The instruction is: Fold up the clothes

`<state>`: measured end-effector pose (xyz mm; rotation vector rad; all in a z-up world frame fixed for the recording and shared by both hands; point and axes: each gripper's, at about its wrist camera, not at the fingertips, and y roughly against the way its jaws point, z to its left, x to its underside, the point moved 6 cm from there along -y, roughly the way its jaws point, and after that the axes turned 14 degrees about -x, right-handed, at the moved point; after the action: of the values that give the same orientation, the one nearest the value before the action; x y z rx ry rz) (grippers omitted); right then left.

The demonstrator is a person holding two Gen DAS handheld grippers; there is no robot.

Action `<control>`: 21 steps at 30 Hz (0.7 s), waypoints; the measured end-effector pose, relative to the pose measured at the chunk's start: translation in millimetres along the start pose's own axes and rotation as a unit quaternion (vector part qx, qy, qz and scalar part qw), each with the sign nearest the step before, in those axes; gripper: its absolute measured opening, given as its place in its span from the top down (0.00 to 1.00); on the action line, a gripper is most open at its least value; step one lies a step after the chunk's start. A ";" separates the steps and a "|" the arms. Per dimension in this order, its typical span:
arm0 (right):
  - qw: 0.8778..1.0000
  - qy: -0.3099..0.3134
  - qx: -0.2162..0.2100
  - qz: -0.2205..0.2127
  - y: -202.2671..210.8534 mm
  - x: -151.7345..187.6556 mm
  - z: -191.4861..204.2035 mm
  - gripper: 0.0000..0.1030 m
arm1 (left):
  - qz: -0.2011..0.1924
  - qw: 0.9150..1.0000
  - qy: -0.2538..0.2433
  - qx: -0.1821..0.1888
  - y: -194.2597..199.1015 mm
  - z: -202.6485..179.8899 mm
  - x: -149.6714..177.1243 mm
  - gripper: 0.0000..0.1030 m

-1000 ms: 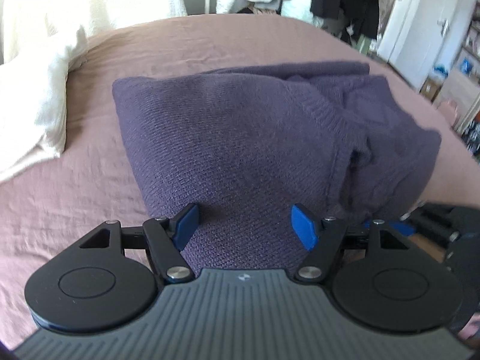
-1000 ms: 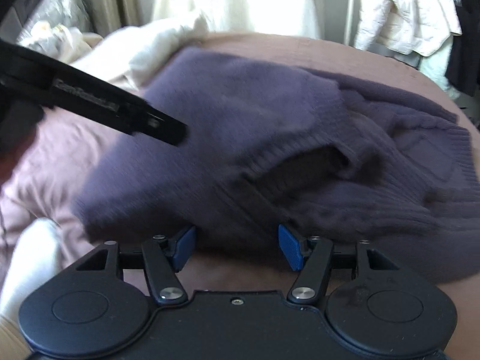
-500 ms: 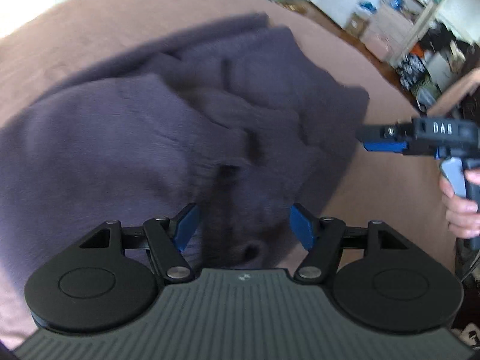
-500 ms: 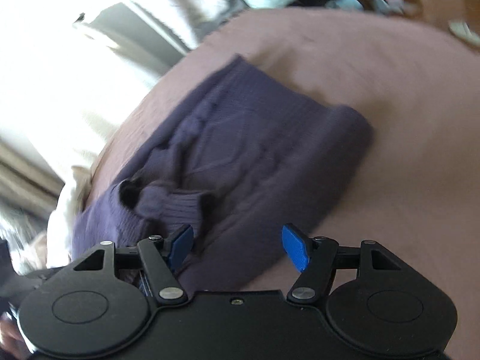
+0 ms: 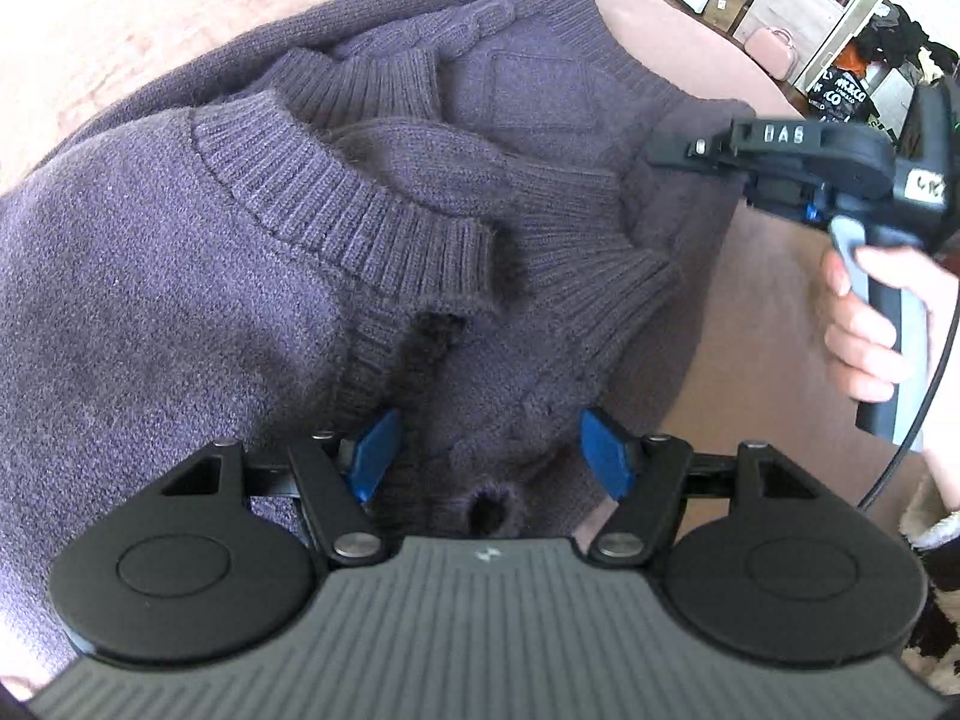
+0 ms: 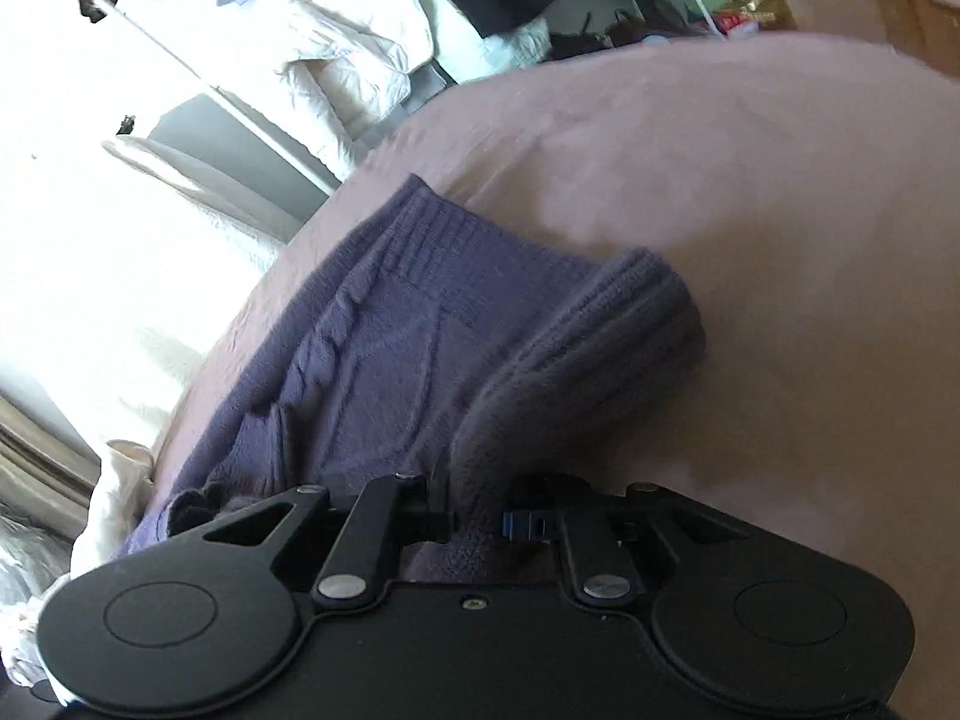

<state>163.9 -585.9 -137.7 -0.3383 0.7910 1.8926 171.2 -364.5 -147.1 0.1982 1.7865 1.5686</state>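
Note:
A purple knitted sweater lies bunched on the pink bedspread, its ribbed collar turned up in the middle. My left gripper hovers open over the sweater's near folds; its blue pads stand apart and press nothing. My right gripper is closing its jaws on a ribbed fold of the sweater, with knit pinched between them. In the left wrist view the right gripper reaches the sweater's right edge, held by a person's hand.
White bedding and pale jackets lie beyond the sweater's far side. Shelves, boxes and bags stand past the bed's far right corner. Bare bedspread stretches right of the sweater.
The right gripper rolled, came down to the sweater's right edge and shut on a ribbed fold. The left gripper swung over the collar area and tilted further down, staying open.

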 end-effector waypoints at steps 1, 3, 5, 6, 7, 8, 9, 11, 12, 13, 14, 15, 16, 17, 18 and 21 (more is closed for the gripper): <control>1.000 0.010 -0.003 -0.003 0.6 -3.2 7.5 0.85 | 0.001 1.000 0.000 0.002 0.0 -0.1 -2.3 0.35; 0.999 0.036 -0.015 -0.007 6.2 -12.1 31.5 0.85 | -0.002 1.000 0.010 0.010 5.3 5.3 -7.9 0.37; 0.996 0.078 -0.039 -0.002 6.6 -22.1 68.5 0.85 | -0.020 0.999 0.043 0.020 21.2 18.8 -13.6 0.42; 0.993 0.104 -0.055 0.004 5.7 -24.7 91.2 0.85 | -0.044 0.996 0.070 0.022 35.3 32.0 -16.2 0.42; 0.989 0.129 -0.071 0.010 4.9 -27.3 113.9 0.85 | -0.068 0.993 0.093 0.017 50.1 47.7 -17.1 0.42; 0.984 0.156 -0.089 0.018 3.0 -28.1 137.8 0.85 | -0.087 0.990 0.113 0.003 64.2 65.6 -15.6 0.42; 0.975 0.187 -0.115 0.031 -2.9 -23.2 165.8 0.85 | -0.097 0.986 0.131 -0.017 76.1 84.7 -12.1 0.42; 0.952 0.244 -0.170 0.067 -9.8 -3.5 218.2 0.85 | -0.099 0.980 0.164 -0.055 94.9 123.0 0.7 0.42; 0.938 0.271 -0.196 0.091 -11.8 11.8 241.2 0.85 | -0.100 0.976 0.179 -0.068 103.1 140.8 9.7 0.42; 0.921 0.300 -0.216 0.125 -14.5 35.0 257.4 0.85 | -0.101 0.972 0.195 -0.079 111.0 157.8 19.3 0.42; 0.901 0.328 -0.235 0.159 -16.8 58.1 273.3 0.85 | -0.102 0.968 0.211 -0.088 117.9 173.3 29.8 0.42; 0.881 0.353 -0.250 0.193 -19.3 81.9 285.9 0.85 | -0.100 0.965 0.225 -0.093 122.3 185.1 40.8 0.42; 0.863 0.373 -0.254 0.227 -23.3 107.9 288.2 0.85 | -0.097 0.962 0.238 -0.096 125.4 195.3 51.8 0.42; 0.844 0.392 -0.257 0.261 -27.1 133.7 288.8 0.85 | -0.095 0.959 0.248 -0.095 127.0 202.7 62.1 0.42; 0.828 0.404 -0.254 0.294 -31.6 157.6 282.8 0.85 | -0.094 0.958 0.256 -0.092 127.7 208.1 71.9 0.42; 0.804 0.426 -0.209 0.360 -46.9 211.1 253.3 0.85 | -0.102 0.958 0.263 -0.056 127.9 207.5 88.5 0.42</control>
<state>139.6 -258.3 -83.0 -1.4054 1.1832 2.6563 190.1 -119.5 -64.1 -0.4888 2.0225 1.6637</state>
